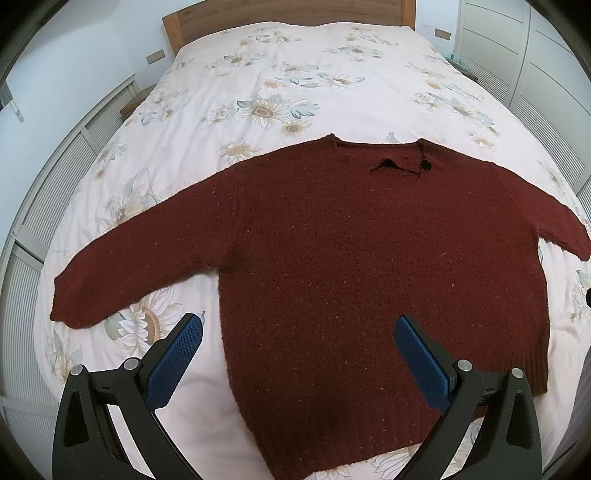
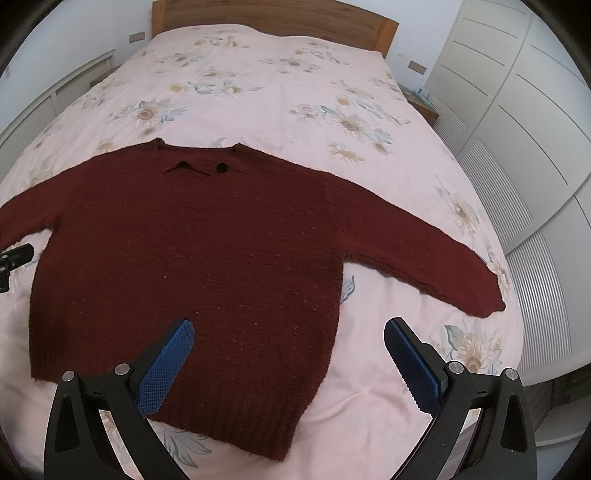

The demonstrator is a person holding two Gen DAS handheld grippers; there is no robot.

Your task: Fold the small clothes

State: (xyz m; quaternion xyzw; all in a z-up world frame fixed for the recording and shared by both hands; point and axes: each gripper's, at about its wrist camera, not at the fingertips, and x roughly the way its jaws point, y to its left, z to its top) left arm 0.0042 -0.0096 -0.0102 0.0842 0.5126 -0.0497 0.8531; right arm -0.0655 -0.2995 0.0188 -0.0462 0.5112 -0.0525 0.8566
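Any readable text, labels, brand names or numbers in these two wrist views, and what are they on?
None can be read. The dark red sweater shows no tag or print, only a dark button. The floral bedspread, the wardrobe doors and both grippers carry no lettering.

A bed fills the scene, covered by a pale pink duvet (image 2: 280, 103) printed with sunflowers — cream petals, grey-blue leaves. At its far end stands a wooden headboard (image 2: 273, 18). White wardrobe doors (image 2: 517, 110) with slatted lower panels line the right side; a low wooden nightstand (image 2: 424, 103) sits at the far right — beside the bed.
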